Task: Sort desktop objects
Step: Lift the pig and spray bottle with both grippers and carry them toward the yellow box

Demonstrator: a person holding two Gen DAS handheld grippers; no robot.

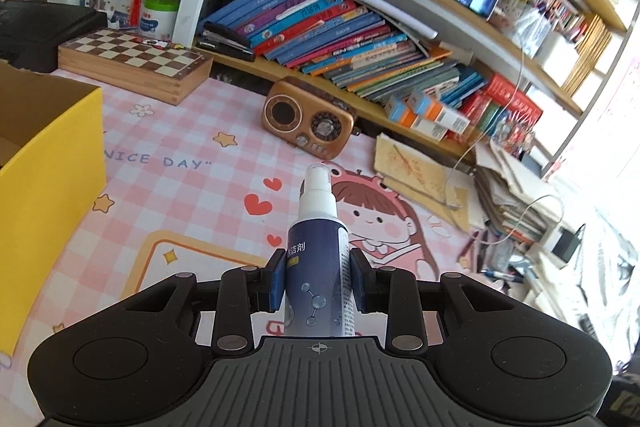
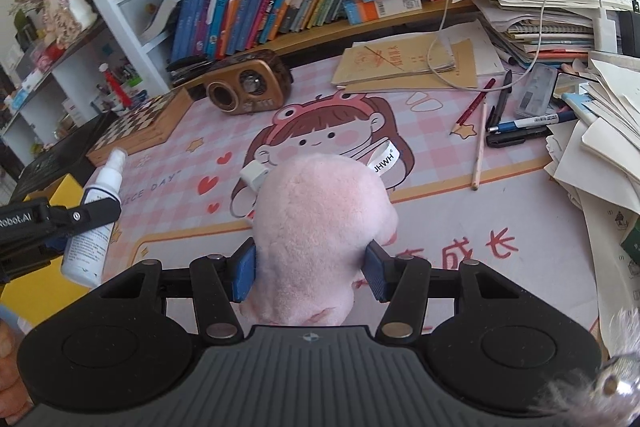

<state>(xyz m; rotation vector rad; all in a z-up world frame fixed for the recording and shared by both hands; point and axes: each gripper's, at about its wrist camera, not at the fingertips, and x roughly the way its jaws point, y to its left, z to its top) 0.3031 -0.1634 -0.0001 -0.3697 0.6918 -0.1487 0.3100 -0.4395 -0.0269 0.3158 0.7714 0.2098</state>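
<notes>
My left gripper (image 1: 318, 267) is shut on a blue and white spray bottle (image 1: 318, 267), held upright above the pink checked desk mat (image 1: 188, 183). The bottle also shows in the right wrist view (image 2: 94, 223), tilted, at the left. My right gripper (image 2: 310, 267) is shut on a pink plush toy (image 2: 320, 227) with a white label, held above the mat (image 2: 460, 195). A yellow box (image 1: 44, 195) stands open just left of the left gripper; its corner shows in the right wrist view (image 2: 66, 187).
A brown retro radio (image 1: 310, 119) and a wooden chessboard box (image 1: 136, 63) stand at the back of the mat. Bookshelves (image 1: 360, 39) rise behind. Pencils and pens (image 2: 504, 123), notebooks (image 2: 404, 63) and stacked papers (image 2: 600, 147) lie at the right.
</notes>
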